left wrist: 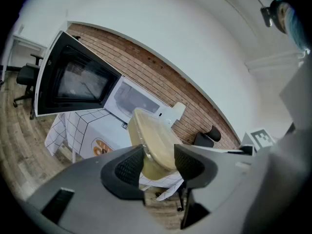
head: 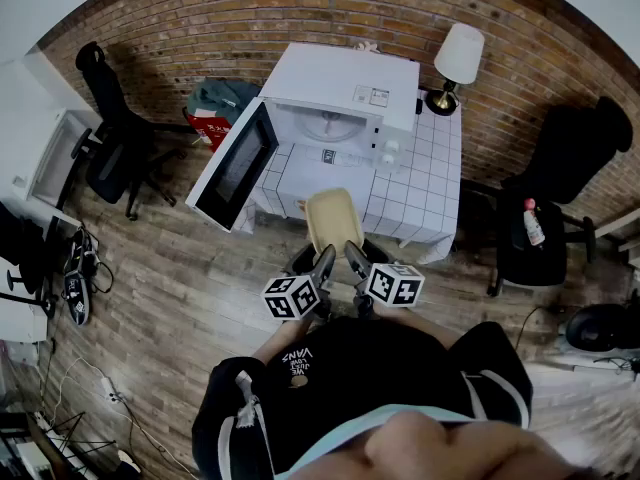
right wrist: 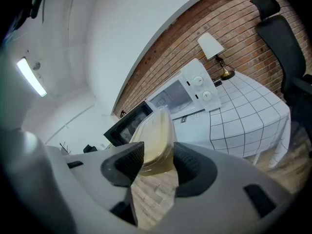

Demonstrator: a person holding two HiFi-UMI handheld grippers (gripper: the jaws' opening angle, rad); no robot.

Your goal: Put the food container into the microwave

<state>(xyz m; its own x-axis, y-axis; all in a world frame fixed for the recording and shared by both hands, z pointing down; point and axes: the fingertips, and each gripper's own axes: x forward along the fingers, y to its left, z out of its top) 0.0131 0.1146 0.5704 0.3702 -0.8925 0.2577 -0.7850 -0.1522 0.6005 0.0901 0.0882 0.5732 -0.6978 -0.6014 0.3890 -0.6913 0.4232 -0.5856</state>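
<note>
Both grippers have hold of the food container (head: 332, 218) at once. The left gripper (left wrist: 160, 162) has its jaws clamped on the near edge, with the pads pressing on either side of it, and the right gripper (right wrist: 158, 163) is doing the same thing just beside it. The jaws sit fairly wide on both because the container fills the gap between them.

The container is a beige tub with a clear lid. It's up in the air and tilted, out in front of the person, at the near edge of the table (head: 432, 173) and still short of the microwave (head: 340, 93). The microwave is white and sits on the table's checked cloth, and its door (head: 237, 165) is swung wide open to the left, so the inside is showing.

There's a lamp (head: 457, 58) on the far right corner of the table. A black office chair (head: 112, 143) stands off to the left. Another chair (head: 565, 163) is on the right with a bottle (head: 533, 222) on its seat.
</note>
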